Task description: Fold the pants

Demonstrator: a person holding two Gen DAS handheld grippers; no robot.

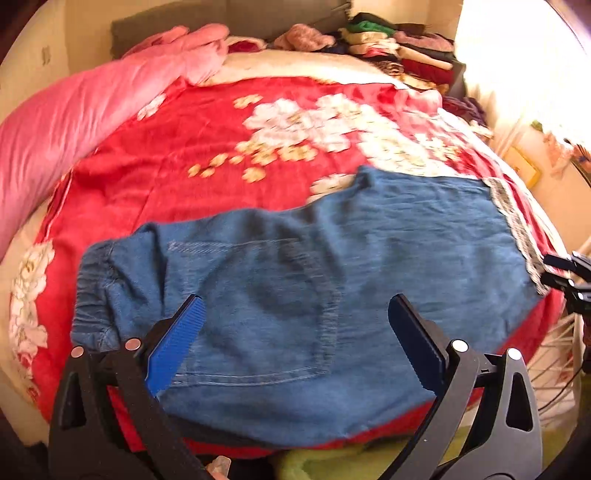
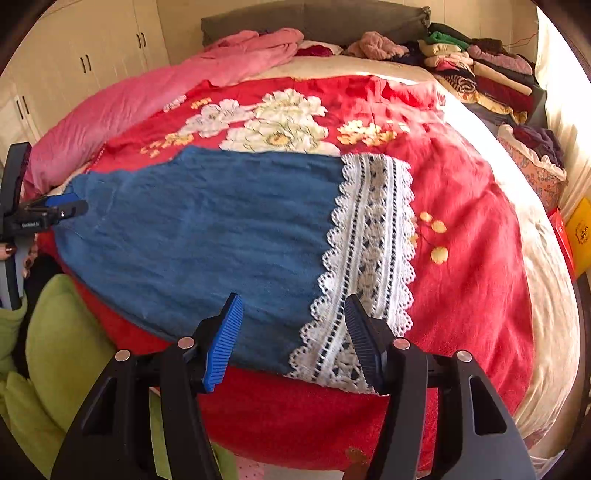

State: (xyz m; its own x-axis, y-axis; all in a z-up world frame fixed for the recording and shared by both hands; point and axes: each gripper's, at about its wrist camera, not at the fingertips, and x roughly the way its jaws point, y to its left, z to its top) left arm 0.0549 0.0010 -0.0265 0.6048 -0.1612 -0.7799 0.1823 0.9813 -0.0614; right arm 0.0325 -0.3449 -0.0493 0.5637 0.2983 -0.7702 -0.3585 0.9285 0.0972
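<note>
Blue denim pants point(image 1: 295, 295) lie flat on a red flowered blanket point(image 1: 184, 147), elastic waistband at the left and white lace hem point(image 2: 369, 258) at the right. My left gripper point(image 1: 295, 314) is open, hovering over the back pocket near the waistband. My right gripper point(image 2: 293, 314) is open, just above the near edge of the pants where denim meets lace. The left gripper also shows at the left edge of the right wrist view point(image 2: 55, 210), and the right gripper at the right edge of the left wrist view point(image 1: 565, 273).
A pink duvet point(image 2: 129, 107) runs along the bed's left side. Stacks of folded clothes point(image 2: 480, 70) sit at the far right by the grey headboard point(image 2: 314, 18). A green cloth point(image 2: 62, 350) hangs at the near edge. White cupboards point(image 2: 92, 55) stand at the left.
</note>
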